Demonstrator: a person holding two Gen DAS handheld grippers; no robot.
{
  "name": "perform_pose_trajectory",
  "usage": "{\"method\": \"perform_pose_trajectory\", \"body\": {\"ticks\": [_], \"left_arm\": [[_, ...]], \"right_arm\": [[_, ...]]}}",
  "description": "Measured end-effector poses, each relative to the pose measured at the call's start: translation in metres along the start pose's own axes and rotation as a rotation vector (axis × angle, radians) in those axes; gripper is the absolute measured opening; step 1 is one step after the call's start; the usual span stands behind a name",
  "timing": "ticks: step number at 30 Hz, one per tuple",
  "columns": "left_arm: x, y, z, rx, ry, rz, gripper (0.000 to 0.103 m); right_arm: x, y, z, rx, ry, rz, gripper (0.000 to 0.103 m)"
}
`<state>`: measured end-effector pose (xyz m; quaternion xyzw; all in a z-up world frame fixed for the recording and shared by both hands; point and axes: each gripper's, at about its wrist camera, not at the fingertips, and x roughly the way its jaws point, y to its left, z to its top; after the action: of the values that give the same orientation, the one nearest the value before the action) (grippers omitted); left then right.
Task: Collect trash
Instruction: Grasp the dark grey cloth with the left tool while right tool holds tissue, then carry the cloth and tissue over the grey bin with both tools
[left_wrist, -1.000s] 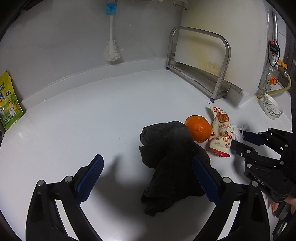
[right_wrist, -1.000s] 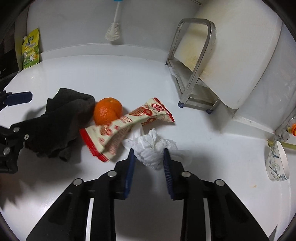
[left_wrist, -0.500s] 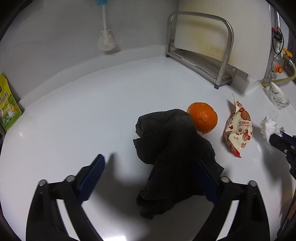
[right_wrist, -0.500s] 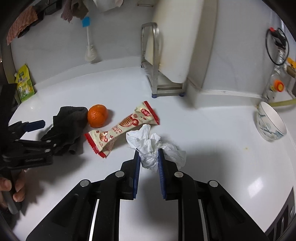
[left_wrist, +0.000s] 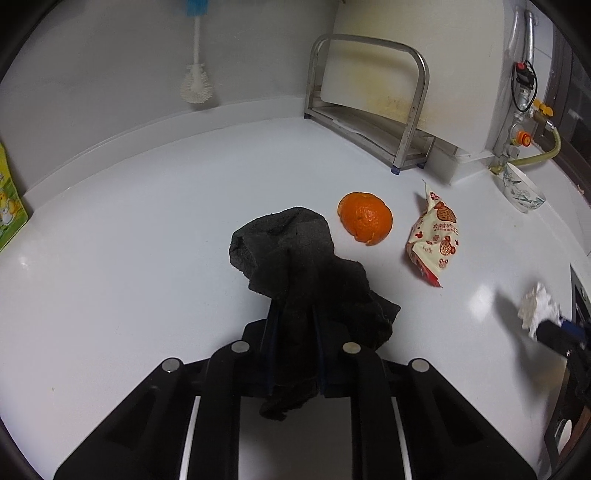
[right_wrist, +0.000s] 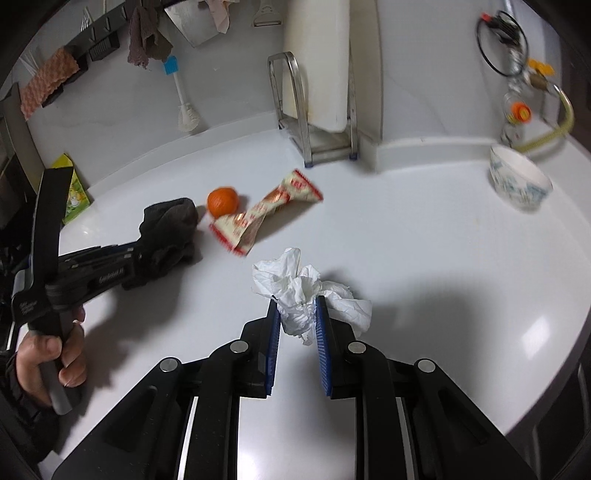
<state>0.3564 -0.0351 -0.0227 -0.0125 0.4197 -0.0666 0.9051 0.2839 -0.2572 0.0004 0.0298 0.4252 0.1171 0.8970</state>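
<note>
Your left gripper (left_wrist: 293, 334) is closing on the dark cloth (left_wrist: 295, 266); your right gripper (right_wrist: 297, 321) clamps the crumpled tissue (right_wrist: 299, 288).

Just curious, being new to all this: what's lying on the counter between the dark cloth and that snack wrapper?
An orange sits between the dark cloth and the snack wrapper, seen best from the left wrist.

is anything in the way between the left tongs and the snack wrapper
Yes, mainly its own load: the left tongs are closing on the dark cloth, which fills them. The wrapper lies off to the right on bare counter, with the orange beside it but not across the path.
</note>
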Motion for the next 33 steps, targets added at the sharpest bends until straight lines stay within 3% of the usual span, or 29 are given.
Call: {"method": "perform_pose_trajectory", "body": {"ticks": [7,12,19,24,33], "left_arm": [[-0.036,0.002,-0.020,0.012,-0.047,0.021,0.012],[-0.093,0.002,-0.046,0.066,-0.110,0.026,0.012],[-0.182,0.005,-0.111,0.099,-0.178,-0.024,0.012],[-0.229,0.002,-0.164,0.114,-0.184,-0.076,0.012],[-0.271,-0.020,-0.243,0.187,-0.176,-0.131,0.012]], "right_arm": [[-0.052,0.010,-0.043,0.118,-0.062,0.020,0.018],[-0.095,0.029,-0.073,0.144,-0.131,0.006,0.018],[-0.145,0.068,-0.130,0.157,-0.199,-0.029,0.018],[-0.169,0.100,-0.178,0.129,-0.197,-0.052,0.018],[-0.191,0.115,-0.255,0.205,-0.178,-0.025,0.018]]}}
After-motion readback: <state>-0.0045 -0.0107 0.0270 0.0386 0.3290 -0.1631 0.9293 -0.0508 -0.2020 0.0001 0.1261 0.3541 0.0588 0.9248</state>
